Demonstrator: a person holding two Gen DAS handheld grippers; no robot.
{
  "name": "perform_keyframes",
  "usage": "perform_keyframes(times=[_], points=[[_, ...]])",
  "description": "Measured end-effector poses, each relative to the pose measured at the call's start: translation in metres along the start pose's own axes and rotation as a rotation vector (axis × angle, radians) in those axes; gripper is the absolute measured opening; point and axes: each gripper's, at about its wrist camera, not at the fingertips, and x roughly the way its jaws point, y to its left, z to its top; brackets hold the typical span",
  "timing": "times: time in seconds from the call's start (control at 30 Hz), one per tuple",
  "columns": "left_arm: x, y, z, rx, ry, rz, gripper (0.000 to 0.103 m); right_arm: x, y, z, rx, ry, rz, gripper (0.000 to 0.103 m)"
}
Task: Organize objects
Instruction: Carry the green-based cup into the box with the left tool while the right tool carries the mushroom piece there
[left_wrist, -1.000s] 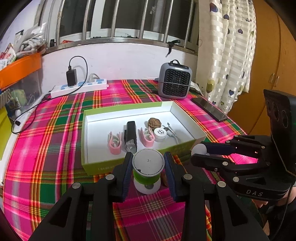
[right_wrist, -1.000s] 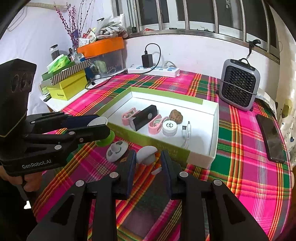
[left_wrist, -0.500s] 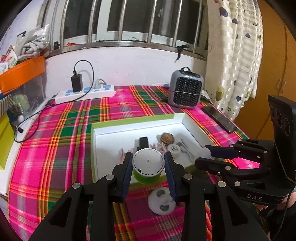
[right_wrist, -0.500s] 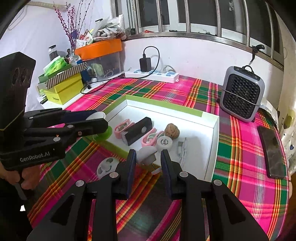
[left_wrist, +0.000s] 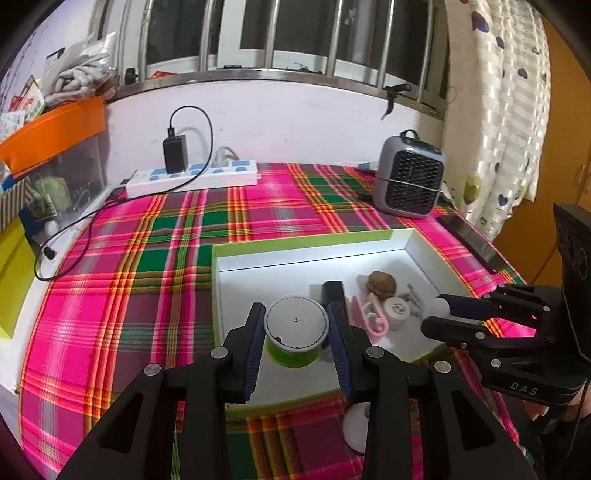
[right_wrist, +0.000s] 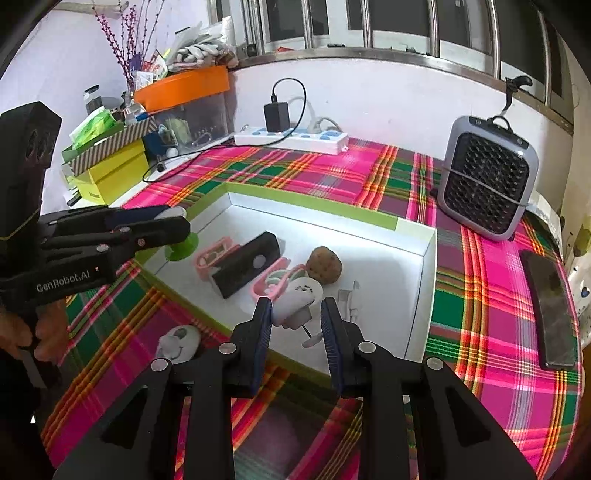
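Observation:
My left gripper (left_wrist: 296, 334) is shut on a green spool with a white top (left_wrist: 296, 325), held above the near left part of a white box with a green rim (left_wrist: 310, 240). My right gripper (right_wrist: 295, 319) is shut on a small white mushroom-shaped piece (right_wrist: 297, 297) over the box's near edge (right_wrist: 314, 206). Inside the box lie pink clips (right_wrist: 212, 254), a black block (right_wrist: 247, 264), a walnut (right_wrist: 325, 264) and a small cable. A white round piece (right_wrist: 179, 341) lies on the plaid cloth in front of the box.
A grey fan heater (right_wrist: 487, 177) stands at the back right, with a dark phone (right_wrist: 550, 310) near the right table edge. A power strip with a charger (left_wrist: 192, 177) lies along the wall. Yellow boxes and an orange-lidded bin (right_wrist: 181, 88) crowd the left side.
Both grippers have moved forward from the cloth in front of the box to above its near part, each carrying its piece along. The white round piece stayed on the cloth.

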Motion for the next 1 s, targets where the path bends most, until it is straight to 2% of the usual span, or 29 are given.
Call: perform_keyframes(times=[0.47,0.8,1.0], points=[[0.022,0.014,-0.003,-0.038,0.044,0.066,0.032,0.014,-0.009,-0.001,0.014,0.039,-0.006,0.029],[0.031,0.013,-0.004,-0.041,0.053,0.06,0.032,0.019,-0.009,0.002,0.003,0.058,-0.007,0.029],[0.036,0.012,-0.006,-0.038,0.077,0.028,0.032,0.019,-0.009,0.001,0.007,0.058,-0.007,0.029]])
